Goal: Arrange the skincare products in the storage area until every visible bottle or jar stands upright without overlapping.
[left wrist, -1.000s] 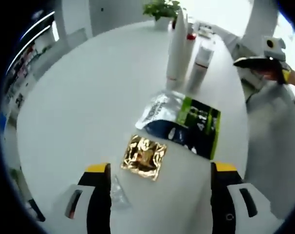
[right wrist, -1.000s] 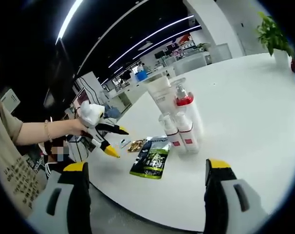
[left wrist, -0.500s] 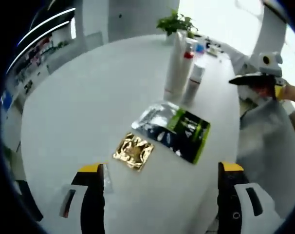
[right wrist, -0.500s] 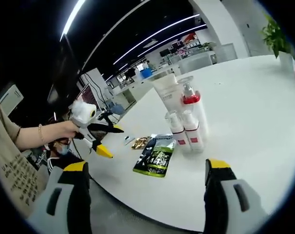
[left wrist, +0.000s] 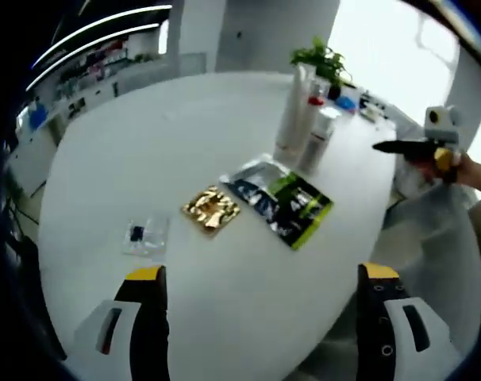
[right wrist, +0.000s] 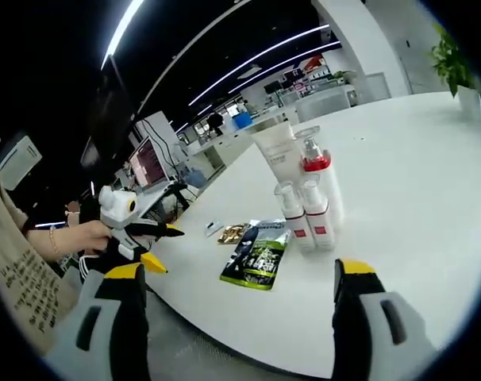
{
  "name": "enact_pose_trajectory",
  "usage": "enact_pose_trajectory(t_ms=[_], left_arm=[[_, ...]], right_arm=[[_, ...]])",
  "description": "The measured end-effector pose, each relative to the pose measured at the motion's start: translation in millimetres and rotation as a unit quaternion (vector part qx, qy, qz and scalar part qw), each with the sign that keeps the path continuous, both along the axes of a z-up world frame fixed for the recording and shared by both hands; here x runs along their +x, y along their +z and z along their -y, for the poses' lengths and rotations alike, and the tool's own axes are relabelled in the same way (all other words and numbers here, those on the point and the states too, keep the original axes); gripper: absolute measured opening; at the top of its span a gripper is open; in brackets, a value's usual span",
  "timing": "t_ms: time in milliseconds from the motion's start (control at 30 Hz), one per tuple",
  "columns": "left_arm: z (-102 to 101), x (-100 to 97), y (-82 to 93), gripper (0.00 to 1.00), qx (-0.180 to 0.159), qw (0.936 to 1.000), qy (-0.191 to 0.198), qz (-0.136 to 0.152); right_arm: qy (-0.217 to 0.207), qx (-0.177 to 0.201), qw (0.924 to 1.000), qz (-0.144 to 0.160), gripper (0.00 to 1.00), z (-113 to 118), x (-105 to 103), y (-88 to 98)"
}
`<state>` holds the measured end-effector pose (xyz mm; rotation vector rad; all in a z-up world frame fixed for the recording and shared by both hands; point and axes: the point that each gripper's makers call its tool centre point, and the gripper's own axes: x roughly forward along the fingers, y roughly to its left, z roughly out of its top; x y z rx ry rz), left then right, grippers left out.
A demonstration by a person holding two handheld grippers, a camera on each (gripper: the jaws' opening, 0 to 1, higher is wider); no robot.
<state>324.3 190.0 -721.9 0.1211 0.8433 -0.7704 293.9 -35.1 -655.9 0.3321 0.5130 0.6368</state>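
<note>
While wide apart, both tools (left wrist: 256, 317) (right wrist: 236, 317) empty.

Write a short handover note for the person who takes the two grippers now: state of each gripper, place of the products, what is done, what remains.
Left gripper: open, empty, back from the table.
Right gripper: open, empty, off the table edge.
Bottles: clustered upright.
Green sachet, silver pouch, gold sachet and small clear packet lie flat; green overlaps silver.
Done: bottles stand.
Left: probably separate the pouches.
</note>
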Motion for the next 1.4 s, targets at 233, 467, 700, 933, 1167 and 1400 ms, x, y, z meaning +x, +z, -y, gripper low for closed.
enact_pose_trajectory(t_ms=[233,467,700,933,1167,1400], left_arm=[[-10,-15.7,5.0,0.97,-0.004,0.9992,0.039,0.008],[-31,-25.1,14.1,0.97,0.021,0.9945,0.094,0.042],[-42,-26.6,7.6,0.95,0.019,0.9905,0.130,0.041],[-46,-23.5,8.6,0.95,0.023,0.9887,0.141,0.045],[-46,-24.2,7.9,0.95,0.029,0.9889,0.139,0.043],[-47,-23.3,5.3,0.95,0.031,0.9892,0.137,0.041]], right_arm=[[0.002,0.002,1.0000,0.000,0.98,-1,-1,0.4],[0.006,0.001,1.0000,-0.001,0.98,-2,-2,0.2],[0.003,0.001,1.0000,-0.002,0.98,-1,-2,-0.2],[0.006,-0.002,1.0000,-0.005,0.98,-2,-3,-1.5],[0.006,-0.003,1.0000,-0.007,0.98,-2,-3,-2.1],[0.007,-0.005,0.9999,-0.009,0.98,-2,-2,-3.4]])
